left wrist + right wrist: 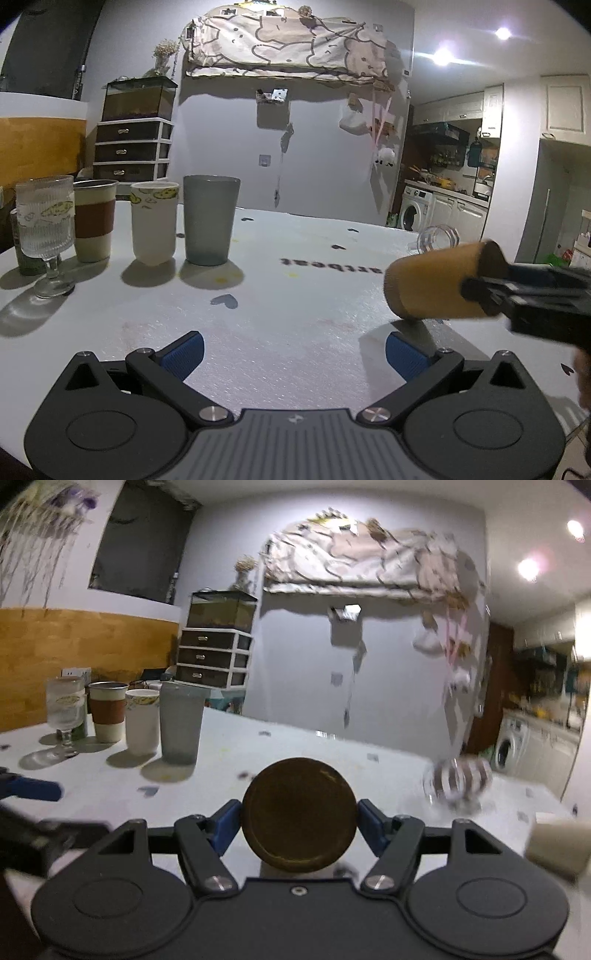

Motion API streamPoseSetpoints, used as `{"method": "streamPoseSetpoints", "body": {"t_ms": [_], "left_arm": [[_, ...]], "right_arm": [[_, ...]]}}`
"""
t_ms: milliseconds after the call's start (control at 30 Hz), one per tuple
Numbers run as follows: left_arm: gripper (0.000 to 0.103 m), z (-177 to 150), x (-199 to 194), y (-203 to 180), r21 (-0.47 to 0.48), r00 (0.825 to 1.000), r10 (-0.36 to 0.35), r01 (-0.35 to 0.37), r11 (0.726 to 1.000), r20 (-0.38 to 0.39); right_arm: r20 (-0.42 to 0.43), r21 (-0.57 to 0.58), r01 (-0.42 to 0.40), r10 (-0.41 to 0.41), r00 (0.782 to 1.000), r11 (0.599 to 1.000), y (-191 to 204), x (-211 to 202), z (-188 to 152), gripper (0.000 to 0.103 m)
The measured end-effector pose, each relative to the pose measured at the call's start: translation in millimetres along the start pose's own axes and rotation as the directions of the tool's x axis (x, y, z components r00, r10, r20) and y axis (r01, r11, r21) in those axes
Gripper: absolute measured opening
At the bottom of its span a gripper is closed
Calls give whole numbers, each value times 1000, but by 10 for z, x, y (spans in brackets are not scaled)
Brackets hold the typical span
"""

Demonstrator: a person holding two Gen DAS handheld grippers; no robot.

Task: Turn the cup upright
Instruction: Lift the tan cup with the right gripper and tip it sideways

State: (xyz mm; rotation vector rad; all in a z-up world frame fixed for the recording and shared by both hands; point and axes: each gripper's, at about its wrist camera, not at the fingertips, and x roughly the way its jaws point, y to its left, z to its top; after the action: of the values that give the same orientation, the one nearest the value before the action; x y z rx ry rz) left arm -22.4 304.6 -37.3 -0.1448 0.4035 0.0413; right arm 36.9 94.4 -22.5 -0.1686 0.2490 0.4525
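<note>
A tan wooden cup is held on its side just above the white table, its closed end toward the left. My right gripper is shut on it near the mouth. In the right wrist view the cup's dark round mouth faces the camera, clamped between the blue pads of my right gripper. My left gripper is open and empty, low over the table, left of the cup.
A row of upright cups stands at the back left: a ribbed glass goblet, a cup with a brown sleeve, a white cup, a grey tumbler. A clear glass lies on its side at the right. A pale cup lies at the near right.
</note>
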Motion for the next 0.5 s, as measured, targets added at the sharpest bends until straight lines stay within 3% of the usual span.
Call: {"method": "streamPoseSetpoints", "body": {"t_ms": [267, 433, 500], "left_arm": [[103, 40, 24, -82, -4, 998, -61, 61, 998, -33], [103, 78, 75, -101, -26, 992, -102, 101, 995, -70], [103, 94, 88, -131, -21, 989, -124, 123, 992, -80]], "right_arm": [[-72, 135, -11, 21, 997, 991, -168, -328, -215, 69], [-166, 196, -18, 51, 985, 980, -209, -347, -379, 69], [-163, 204, -22, 57, 985, 979, -233, -366, -439, 69]]}}
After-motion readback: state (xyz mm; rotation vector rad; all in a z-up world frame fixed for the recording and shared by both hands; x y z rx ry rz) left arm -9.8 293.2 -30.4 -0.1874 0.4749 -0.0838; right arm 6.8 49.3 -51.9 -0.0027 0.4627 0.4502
